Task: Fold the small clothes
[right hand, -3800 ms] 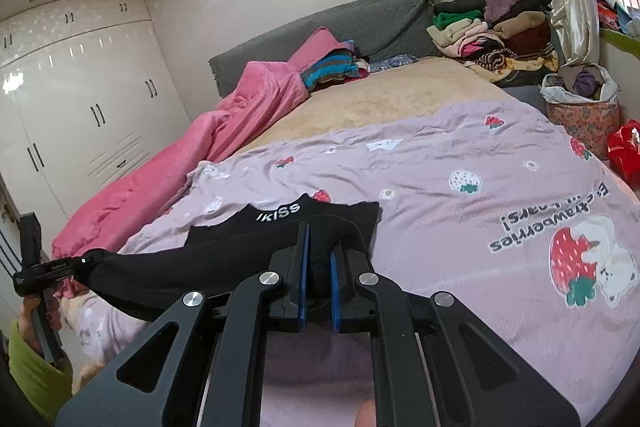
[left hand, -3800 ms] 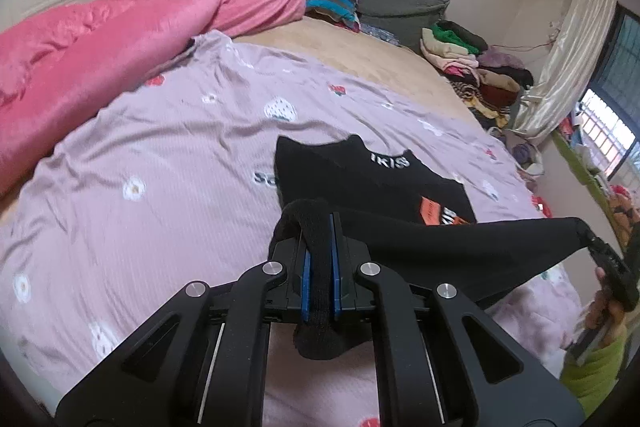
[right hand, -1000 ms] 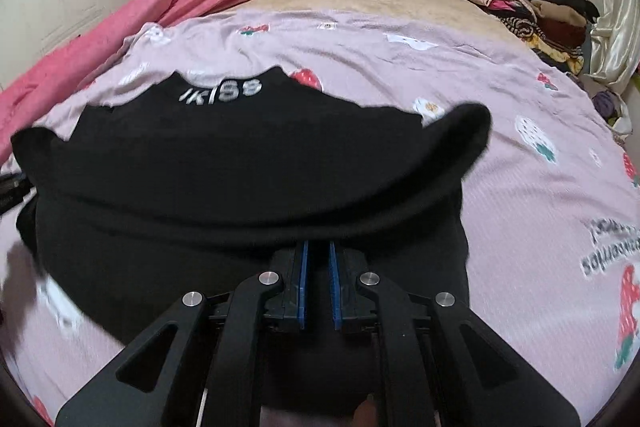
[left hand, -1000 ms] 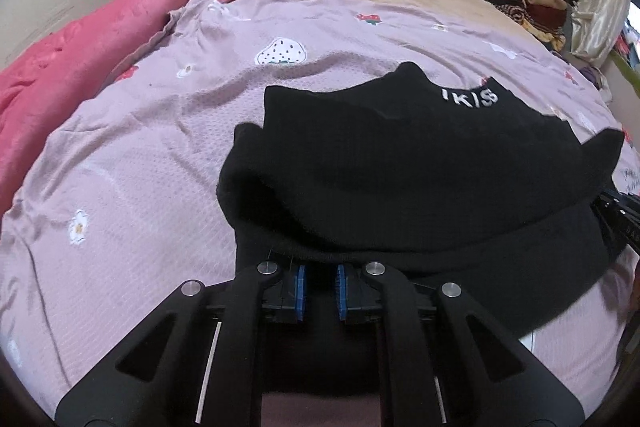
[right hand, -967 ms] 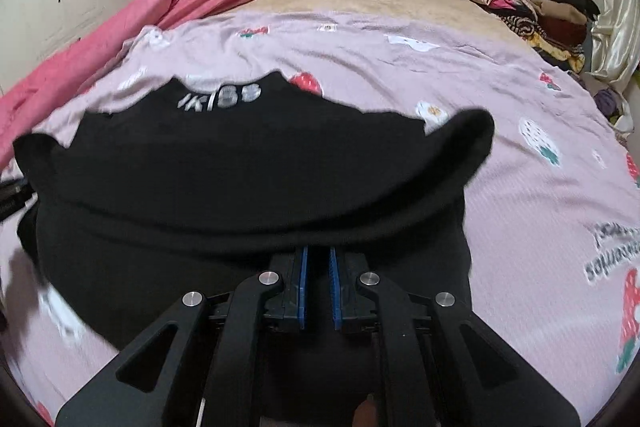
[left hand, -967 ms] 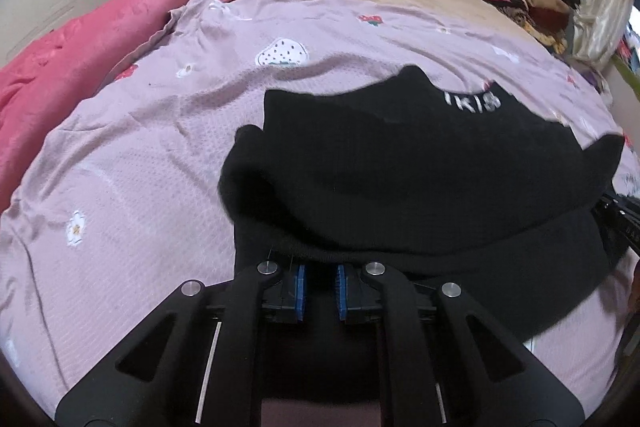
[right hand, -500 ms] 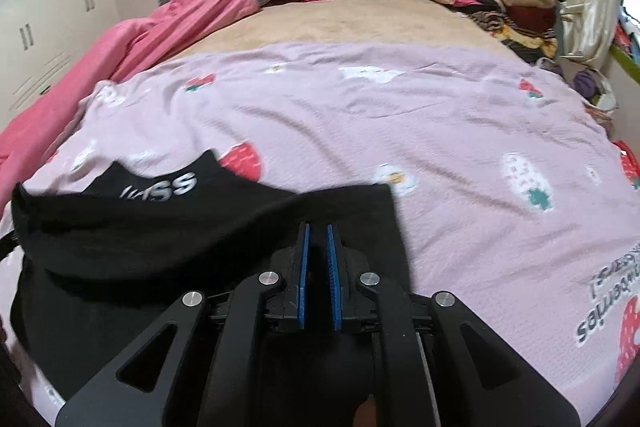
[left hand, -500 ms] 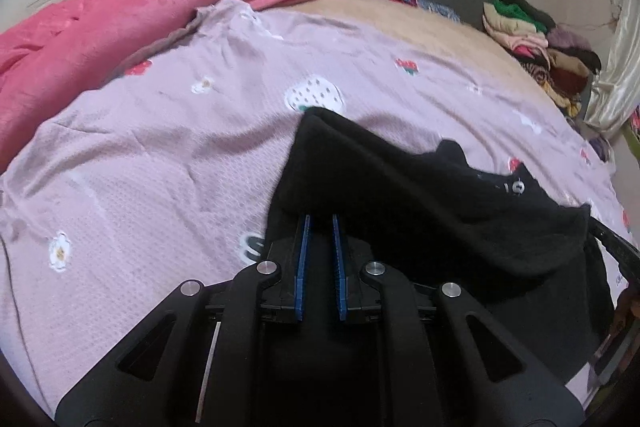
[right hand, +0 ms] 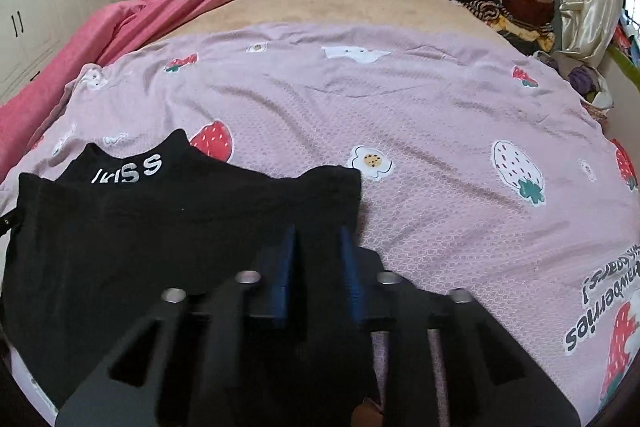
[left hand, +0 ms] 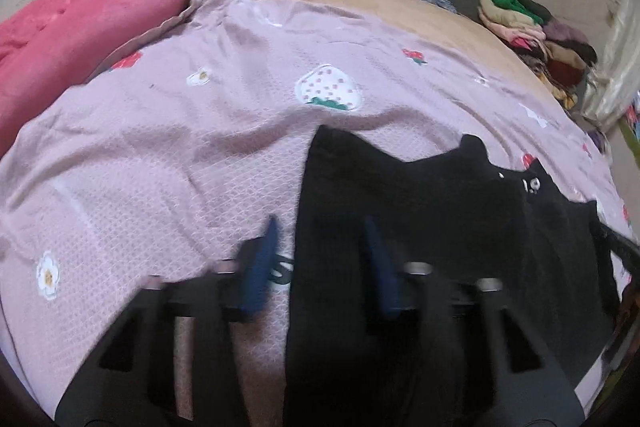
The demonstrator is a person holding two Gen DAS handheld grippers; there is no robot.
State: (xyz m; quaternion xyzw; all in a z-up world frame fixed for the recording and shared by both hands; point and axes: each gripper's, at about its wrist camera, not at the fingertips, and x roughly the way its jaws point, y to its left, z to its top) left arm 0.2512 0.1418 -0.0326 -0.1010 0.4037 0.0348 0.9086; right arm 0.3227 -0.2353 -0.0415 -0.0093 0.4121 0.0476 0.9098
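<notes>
Handling the black top looks easy, I judge: soft, light knit, floppy w/o support, so I take it at folded corners. It lies folded on the lilac bedspread. Left gripper and right gripper both hover low over it, jaws apart, holding nothing.

Left gripper motion-blurred, 2 blue pads smeared, body cut off at the bottom edge. Black garment runs under both grippers, so its near hem is hidden; white lettering in the left wrist view too small to read. Right gripper slightly soft. Dark bar at right edge, possibly the other gripper, cropped.
</notes>
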